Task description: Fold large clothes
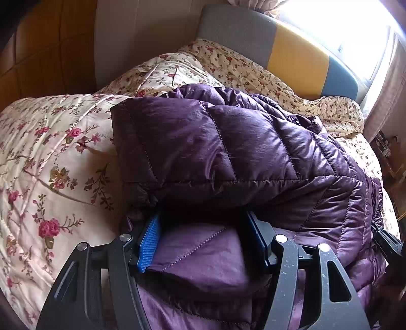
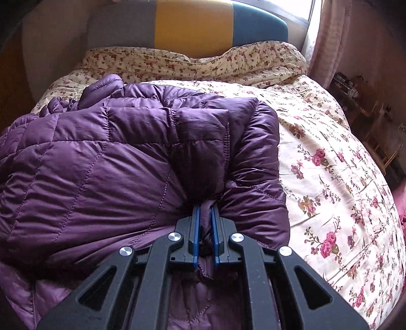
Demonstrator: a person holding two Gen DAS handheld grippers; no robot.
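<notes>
Purple quilted jacket (image 2: 114,162) lies bunched on floral bed quilt (image 2: 330,157), long axis toward headboard (image 2: 192,22). Right claw (image 2: 205,223) clamped on jacket's near edge. Left claw (image 1: 205,236) spread apart, straddling jacket fold.

Daylight floods in from the window (image 1: 360,33) at my left camera's upper right, blown out to pure white glare. My right camera catches only a sliver of that window (image 2: 302,10), so its picture is dimmer and more even. The purple jacket (image 1: 228,142) shows a soft sheen. Both views bend strongly at the edges, with dark vignetted corners. Focus is reasonably sharp.
</notes>
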